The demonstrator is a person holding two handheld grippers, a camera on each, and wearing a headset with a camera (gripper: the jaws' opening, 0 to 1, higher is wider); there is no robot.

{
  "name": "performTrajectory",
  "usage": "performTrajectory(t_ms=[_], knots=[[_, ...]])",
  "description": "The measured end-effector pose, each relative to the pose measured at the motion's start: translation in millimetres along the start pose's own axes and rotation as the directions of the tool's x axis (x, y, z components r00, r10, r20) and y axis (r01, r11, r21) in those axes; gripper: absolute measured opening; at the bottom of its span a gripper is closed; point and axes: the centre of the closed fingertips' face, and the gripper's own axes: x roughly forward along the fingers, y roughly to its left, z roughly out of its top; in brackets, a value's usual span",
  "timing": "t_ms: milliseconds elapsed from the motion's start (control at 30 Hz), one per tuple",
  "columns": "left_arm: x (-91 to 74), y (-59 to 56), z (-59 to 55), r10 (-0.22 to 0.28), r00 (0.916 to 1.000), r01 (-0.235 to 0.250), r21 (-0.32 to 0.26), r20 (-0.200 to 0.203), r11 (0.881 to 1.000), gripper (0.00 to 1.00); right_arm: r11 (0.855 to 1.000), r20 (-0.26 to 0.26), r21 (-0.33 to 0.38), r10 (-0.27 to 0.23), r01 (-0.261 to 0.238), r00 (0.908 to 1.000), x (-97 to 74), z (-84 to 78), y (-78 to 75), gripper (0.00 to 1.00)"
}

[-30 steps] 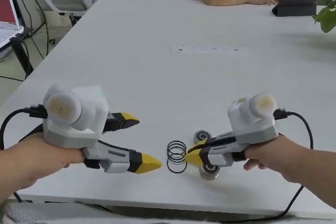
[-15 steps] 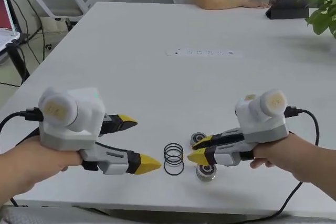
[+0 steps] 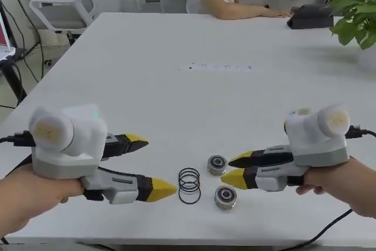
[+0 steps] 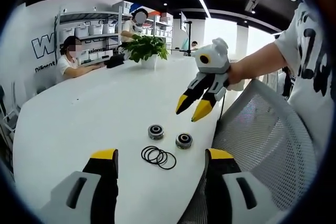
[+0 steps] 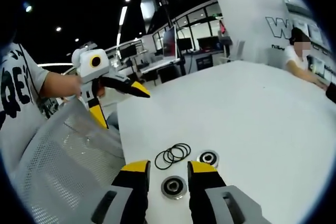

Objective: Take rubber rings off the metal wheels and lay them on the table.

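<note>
A small pile of thin black rubber rings (image 3: 189,184) lies near the table's front edge. Just right of it are two metal wheels, one farther (image 3: 217,164) and one nearer (image 3: 225,197). My right gripper (image 3: 230,168) hovers open just right of the wheels with nothing between its jaws; in its own view (image 5: 169,167) the nearer wheel (image 5: 173,185) lies beyond the tips. My left gripper (image 3: 154,166) is wide open and empty, left of the rings. In its own view (image 4: 163,153) it faces the rings (image 4: 157,157), both wheels (image 4: 155,131) (image 4: 184,140) and the right gripper (image 4: 191,106).
The white table (image 3: 176,98) stretches far ahead, with a white strip (image 3: 216,66) at its middle. A person sits at the far end beside a dark case (image 3: 311,16). A green plant (image 3: 357,10) is far right. A mesh chair back (image 5: 68,166) is close behind the front edge.
My right gripper has drawn back to the right, away from the rings and off the nearer wheel, and its jaws have parted. The left gripper has barely moved.
</note>
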Motion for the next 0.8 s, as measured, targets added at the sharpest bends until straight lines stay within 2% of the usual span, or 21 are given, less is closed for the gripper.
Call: performTrajectory(t_ms=[200, 367, 467, 633, 800], knots=[[-5.5, -2.8, 9.3, 0.010, 0.9997, -0.010, 0.005, 0.021, 1.000, 0.65, 0.999, 0.049, 0.010, -0.042, 0.042, 0.9979, -21.7, 4.7, -3.6, 0.35], [-9.2, -3.5, 14.1, 0.021, 0.9989, -0.021, -0.004, 0.042, 1.000, 0.65, 0.998, 0.043, 0.004, -0.069, 0.069, 0.9967, -33.0, -2.1, -2.9, 0.41], [-10.9, -0.2, 13.9, 0.032, 0.9982, -0.031, -0.018, 0.050, 0.999, 0.66, 0.997, 0.048, 0.008, -0.081, 0.081, 0.9955, -43.0, -6.5, -1.6, 0.44], [-14.4, -2.1, 14.4, 0.043, 0.9977, -0.042, -0.021, 0.053, 0.999, 0.66, 0.994, 0.022, -0.023, -0.108, 0.109, 0.9939, -55.4, -15.8, 0.6, 0.50], [-15.4, -4.9, 15.7, 0.047, 0.9975, -0.046, -0.016, 0.053, 0.999, 0.67, 0.992, 0.045, -0.008, -0.123, 0.124, 0.9914, -66.4, -15.9, 2.1, 0.51]])
